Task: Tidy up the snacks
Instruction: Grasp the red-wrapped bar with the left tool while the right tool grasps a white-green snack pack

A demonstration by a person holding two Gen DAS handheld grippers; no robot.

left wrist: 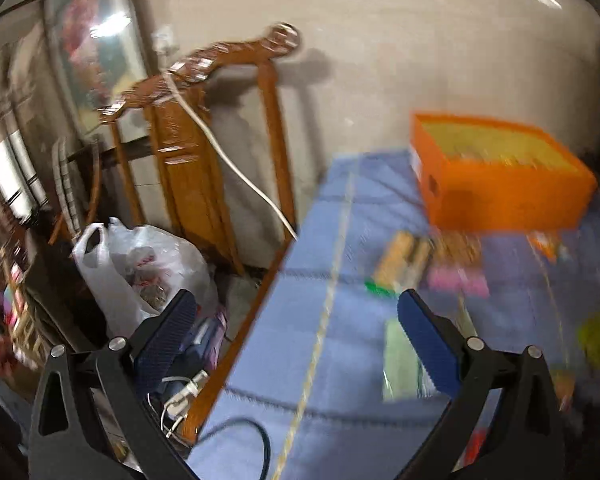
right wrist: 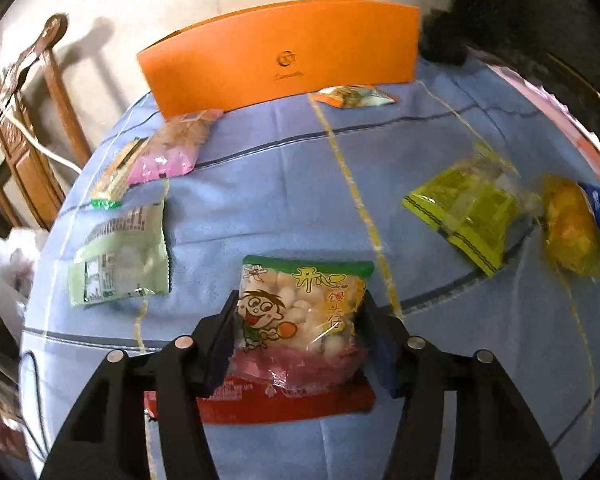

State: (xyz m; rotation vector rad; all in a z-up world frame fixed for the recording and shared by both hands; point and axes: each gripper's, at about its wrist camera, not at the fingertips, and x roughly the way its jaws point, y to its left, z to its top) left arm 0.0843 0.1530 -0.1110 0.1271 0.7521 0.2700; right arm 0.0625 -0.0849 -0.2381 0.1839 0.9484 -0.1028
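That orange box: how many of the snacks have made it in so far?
Hard to say: the orange box looks blurred inside. In hand: the right gripper is clamped on a cartoon-printed snack bag; the left gripper is open, empty. Left: green packet, pink packet, yellow-green packet and others on the blue cloth.

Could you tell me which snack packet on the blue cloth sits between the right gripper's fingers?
The cartoon-boy packet with the green top edge; the other packets lie apart from the right gripper.
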